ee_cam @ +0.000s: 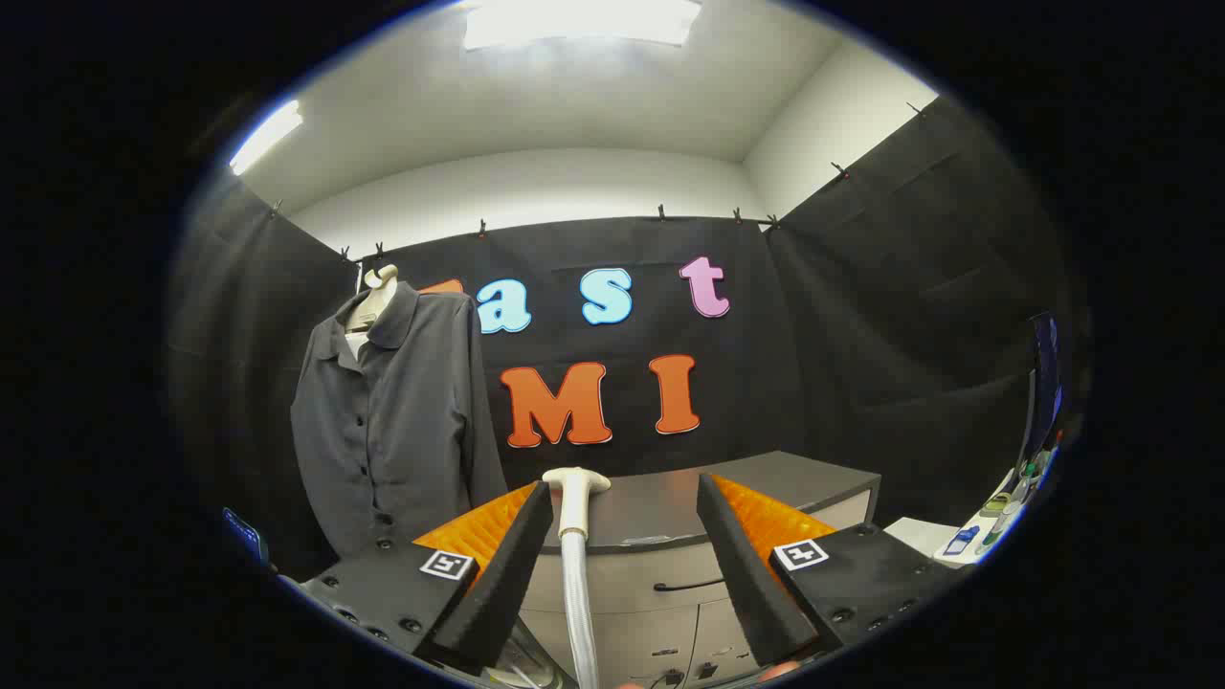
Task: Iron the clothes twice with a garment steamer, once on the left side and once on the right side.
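Single fisheye view, riding on the gripper [624,498], looking forward and slightly upward along its two black wedge fingers [498,574], spread apart with nothing between them. Faces the booth's back wall and ceiling. Near: white steamer head on ribbed hose [574,502], just ahead. Farther left: grey buttoned shirt on a mannequin [392,421].

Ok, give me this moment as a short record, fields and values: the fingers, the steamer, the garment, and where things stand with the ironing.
fingers: gripper open, nothing pressed between its fingers
steamer: white steamer head upright on its hose, between the fingers and close to the left one; contact cannot be told
garment: dark grey shirt buttoned on a mannequin, beyond the left finger, against the booth wall
furniture: grey cabinet beyond the fingers
progress: steamer not yet grasped, shirt apart from it
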Demonstrator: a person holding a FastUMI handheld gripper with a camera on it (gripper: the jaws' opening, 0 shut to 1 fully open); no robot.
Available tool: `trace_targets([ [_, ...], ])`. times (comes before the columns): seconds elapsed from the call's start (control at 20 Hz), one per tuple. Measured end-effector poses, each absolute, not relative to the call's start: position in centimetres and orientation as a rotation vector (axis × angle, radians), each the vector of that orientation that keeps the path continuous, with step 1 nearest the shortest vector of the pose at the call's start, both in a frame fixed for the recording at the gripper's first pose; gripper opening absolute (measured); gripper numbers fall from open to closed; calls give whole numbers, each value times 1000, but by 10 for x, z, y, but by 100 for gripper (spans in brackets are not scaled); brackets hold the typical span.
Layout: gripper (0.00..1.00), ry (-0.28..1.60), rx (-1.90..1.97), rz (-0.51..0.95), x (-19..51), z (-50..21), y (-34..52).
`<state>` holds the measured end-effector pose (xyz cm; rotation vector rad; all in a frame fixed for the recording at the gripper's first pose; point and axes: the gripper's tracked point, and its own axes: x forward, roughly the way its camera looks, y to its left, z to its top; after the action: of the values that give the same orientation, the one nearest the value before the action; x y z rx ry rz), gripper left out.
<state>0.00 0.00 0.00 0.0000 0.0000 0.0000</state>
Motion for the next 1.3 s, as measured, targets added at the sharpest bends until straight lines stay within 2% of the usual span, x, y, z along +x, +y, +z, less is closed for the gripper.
trace_targets([
  [0.75, 98, -45, -5, -13, 14, 12, 4],
  [1.3, 98, -62, -1, 141, 64, 36, 58],
])
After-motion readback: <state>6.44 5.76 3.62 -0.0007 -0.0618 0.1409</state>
